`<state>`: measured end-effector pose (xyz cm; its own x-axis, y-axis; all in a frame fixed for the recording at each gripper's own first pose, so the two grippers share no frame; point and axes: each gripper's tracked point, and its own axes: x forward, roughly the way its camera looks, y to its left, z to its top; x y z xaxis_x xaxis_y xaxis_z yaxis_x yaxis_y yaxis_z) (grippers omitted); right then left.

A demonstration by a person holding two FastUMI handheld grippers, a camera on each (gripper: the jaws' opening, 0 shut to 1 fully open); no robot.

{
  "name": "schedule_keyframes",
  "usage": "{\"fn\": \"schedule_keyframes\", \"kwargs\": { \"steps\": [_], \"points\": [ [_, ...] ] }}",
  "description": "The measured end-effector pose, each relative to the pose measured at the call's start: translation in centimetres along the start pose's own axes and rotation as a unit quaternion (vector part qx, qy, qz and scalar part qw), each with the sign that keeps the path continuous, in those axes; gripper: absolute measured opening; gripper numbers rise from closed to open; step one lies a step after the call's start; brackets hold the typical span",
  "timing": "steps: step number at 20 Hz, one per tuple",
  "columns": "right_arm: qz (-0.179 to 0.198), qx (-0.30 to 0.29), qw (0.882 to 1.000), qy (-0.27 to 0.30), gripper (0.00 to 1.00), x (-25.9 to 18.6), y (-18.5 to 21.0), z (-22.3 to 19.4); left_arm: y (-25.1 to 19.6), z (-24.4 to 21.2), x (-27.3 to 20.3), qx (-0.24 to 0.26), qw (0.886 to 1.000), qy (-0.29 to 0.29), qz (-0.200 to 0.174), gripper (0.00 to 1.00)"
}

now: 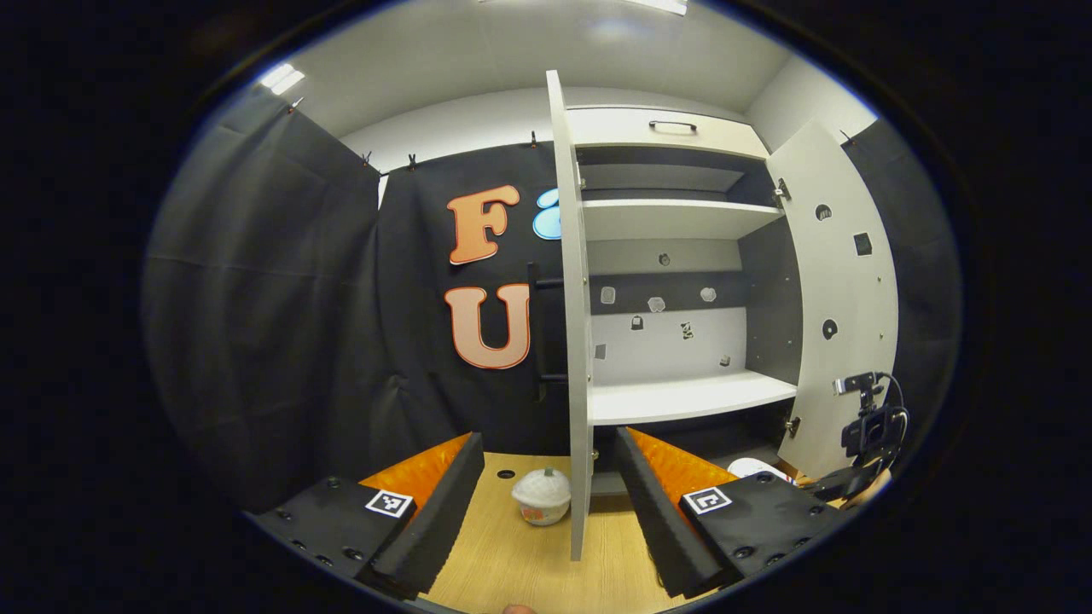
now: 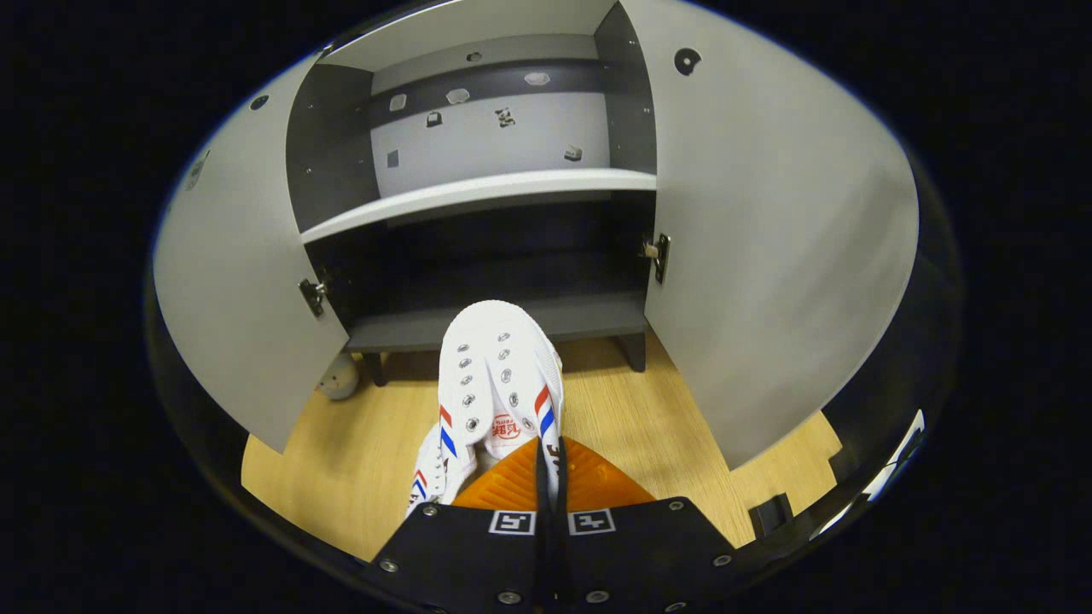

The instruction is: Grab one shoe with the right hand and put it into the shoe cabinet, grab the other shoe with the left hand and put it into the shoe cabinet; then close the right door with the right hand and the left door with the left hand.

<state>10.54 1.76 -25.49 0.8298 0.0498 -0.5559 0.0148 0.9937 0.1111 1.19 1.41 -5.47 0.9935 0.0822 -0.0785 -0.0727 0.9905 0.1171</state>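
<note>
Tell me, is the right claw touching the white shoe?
Touching. In the right gripper view, the right claw is closed on the heel edge of the white shoe, both fingers pressing it.

White shoe [image 2: 499, 375], red-blue stripes

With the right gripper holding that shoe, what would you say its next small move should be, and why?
Probably carry it forward onto the bottom shelf. The right gripper is shut on the white shoe, whose toe points at the cabinet's open lower bay, and both doors stand open.
</note>
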Motion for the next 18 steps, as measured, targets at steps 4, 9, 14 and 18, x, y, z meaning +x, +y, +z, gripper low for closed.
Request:
{"fn": "schedule_keyframes", "kwargs": {
  "steps": [4,9,14,18],
  "points": [
    [0.011,0.003,0.999,-0.04,0.0,-1.2,1.3,5.4,-0.5,0.6,0.1,-0.003,1.0,-0.009,-0.003,0.99],
    [0.01,0.008,0.998,-0.067,0.0,-1.6,2.2,10.7,-1.4,0.5,0.8,-0.001,1.0,-0.015,-0.002,1.0],
    [0.014,0.01,0.996,-0.086,0.0,2.2,3.3,17.5,-2.3,1.0,1.8,0.01,1.0,-0.025,0.014,0.99],
    [0.008,0.017,0.995,-0.102,0.0,4.4,3.1,22.9,-3.3,0.5,2.4,0.002,1.0,-0.013,0.015,0.99]
  ]
}}
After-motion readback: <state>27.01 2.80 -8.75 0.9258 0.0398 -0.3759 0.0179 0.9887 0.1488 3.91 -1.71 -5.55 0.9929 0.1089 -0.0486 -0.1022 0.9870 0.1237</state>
